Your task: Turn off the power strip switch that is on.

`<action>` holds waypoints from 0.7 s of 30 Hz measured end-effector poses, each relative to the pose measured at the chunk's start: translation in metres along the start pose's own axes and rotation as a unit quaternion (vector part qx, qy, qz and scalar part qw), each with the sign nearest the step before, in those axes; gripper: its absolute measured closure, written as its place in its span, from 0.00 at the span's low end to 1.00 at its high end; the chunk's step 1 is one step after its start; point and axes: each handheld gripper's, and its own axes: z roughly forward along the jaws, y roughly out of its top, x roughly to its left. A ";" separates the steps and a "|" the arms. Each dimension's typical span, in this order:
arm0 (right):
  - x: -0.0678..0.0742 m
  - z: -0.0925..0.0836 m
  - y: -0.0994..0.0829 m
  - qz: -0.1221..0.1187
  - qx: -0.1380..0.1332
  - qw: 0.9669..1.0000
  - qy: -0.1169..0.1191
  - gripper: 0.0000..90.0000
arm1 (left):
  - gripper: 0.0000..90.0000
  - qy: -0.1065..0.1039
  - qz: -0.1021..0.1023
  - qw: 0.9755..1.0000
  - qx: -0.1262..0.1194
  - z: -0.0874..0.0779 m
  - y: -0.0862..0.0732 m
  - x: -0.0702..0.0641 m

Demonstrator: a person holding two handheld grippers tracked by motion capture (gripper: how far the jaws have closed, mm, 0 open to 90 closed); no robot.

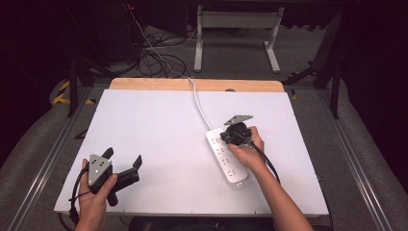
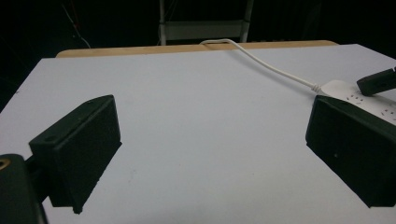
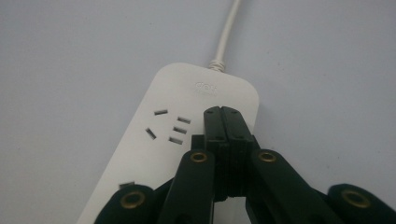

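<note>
White power strip (image 3: 187, 140) bears a faint, seemingly unreadable embossed logo.

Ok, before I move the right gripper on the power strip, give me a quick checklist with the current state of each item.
1. Right gripper over the power strip: ok, its tips sit above the cord end, beside the first socket.
2. Right jaws shut: ok, pressed together with nothing between them.
3. Tips touching the strip: cannot tell, contact is not clear in either view.
4. Left gripper out of the way: ok, open, held near the table's front left, apart from the strip.
5. Cord free: ok, it runs loose over the far edge, not under either hand.
6. Strip lying flat on the table: ok, sockets face up.
</note>
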 end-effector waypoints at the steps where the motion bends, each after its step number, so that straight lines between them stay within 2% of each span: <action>1: 0.000 0.000 0.000 0.000 0.001 1.000 -0.001 1.00 | 0.04 0.000 0.000 1.000 0.000 0.000 0.000 0.000; 21: 0.001 0.000 0.000 0.001 0.002 1.000 -0.002 1.00 | 0.04 -0.002 0.000 1.000 0.000 0.000 0.000 0.000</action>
